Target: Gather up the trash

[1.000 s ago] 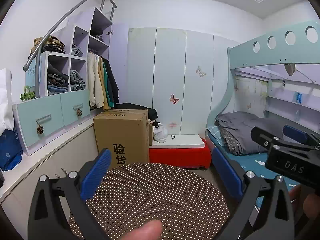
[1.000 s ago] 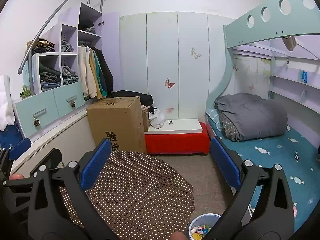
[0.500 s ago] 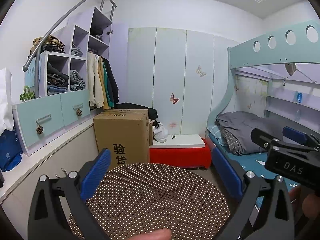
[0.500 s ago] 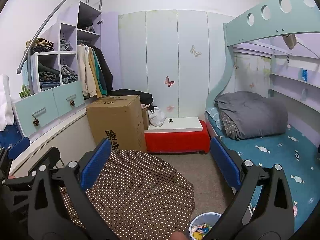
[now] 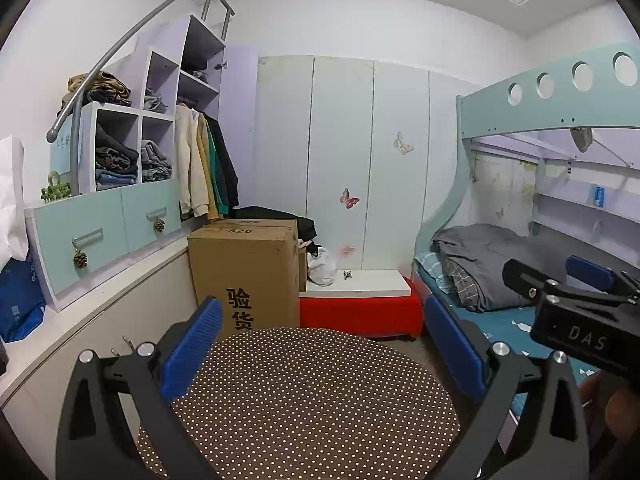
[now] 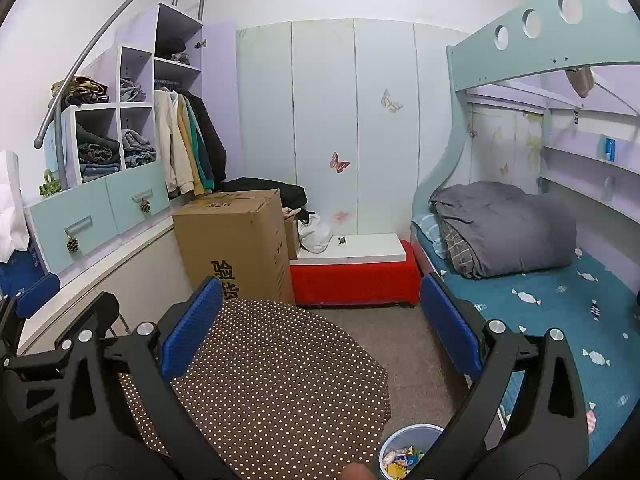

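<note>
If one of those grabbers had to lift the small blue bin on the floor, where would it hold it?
Probably the rim of the round pale-blue plastic waste bin, from above. It stands upright and open-topped, so one finger could slip inside, among the wrappers, and one outside. The right hand-held gripper is open.

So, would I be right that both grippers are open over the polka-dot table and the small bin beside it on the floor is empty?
Not quite: the bin is not empty. The right wrist view shows colourful wrappers inside. The rest holds: left gripper and right gripper are open over the polka-dot table.
</note>
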